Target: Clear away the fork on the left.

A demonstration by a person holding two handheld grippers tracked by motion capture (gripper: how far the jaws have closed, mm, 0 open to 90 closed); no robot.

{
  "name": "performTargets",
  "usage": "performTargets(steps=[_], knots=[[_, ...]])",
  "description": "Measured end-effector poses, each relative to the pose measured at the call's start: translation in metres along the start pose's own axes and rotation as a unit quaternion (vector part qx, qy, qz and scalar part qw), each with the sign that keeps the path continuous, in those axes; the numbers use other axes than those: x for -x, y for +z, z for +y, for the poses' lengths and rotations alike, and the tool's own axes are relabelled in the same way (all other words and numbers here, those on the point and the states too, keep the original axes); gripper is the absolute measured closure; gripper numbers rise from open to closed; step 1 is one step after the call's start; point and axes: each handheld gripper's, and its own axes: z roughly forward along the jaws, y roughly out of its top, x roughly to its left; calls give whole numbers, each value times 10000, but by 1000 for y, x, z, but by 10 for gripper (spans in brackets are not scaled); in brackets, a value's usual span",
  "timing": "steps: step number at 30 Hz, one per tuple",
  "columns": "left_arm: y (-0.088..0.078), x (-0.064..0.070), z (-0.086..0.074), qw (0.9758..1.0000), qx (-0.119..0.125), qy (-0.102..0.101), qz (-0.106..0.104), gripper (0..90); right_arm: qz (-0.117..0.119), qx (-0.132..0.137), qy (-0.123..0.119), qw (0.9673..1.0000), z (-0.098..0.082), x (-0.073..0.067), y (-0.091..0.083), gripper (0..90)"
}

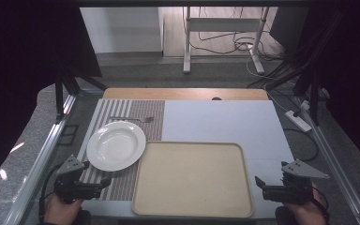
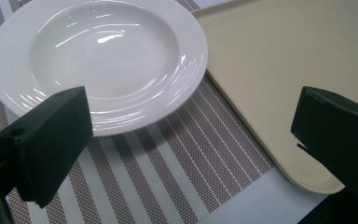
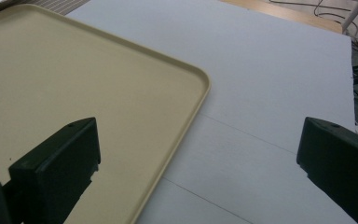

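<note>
High view: white plate [image 1: 116, 145] on striped placemat [image 1: 136, 112], fork [image 1: 132, 119] just beyond it, beige tray [image 1: 192, 178] beside it. Left gripper [image 1: 99, 180] near the plate, jaws wide apart, empty. Right gripper [image 1: 261, 183] at tray's right edge, jaws apart, empty.

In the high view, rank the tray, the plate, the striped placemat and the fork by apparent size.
1. Tray
2. Striped placemat, partly covered, so its rank against the tray is unsure
3. Plate
4. Fork
</note>
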Motion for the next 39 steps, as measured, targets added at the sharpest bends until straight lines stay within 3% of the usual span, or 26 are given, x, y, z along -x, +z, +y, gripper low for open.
performTargets(steps=[20, 31, 39], knots=[[4, -2, 2, 9997, -210, -25, -125, 2, 48, -90, -168, 9998, 1, -3, 2, 1], [6, -6, 4, 9992, -268, -154, -264, 0, 56, -122, -217, 9997, 1, -4, 2, 1], [11, -6, 9, 9994, -287, -22, -200, 0, 48, -143, -212, 9997, 1, -4, 3, 1]])
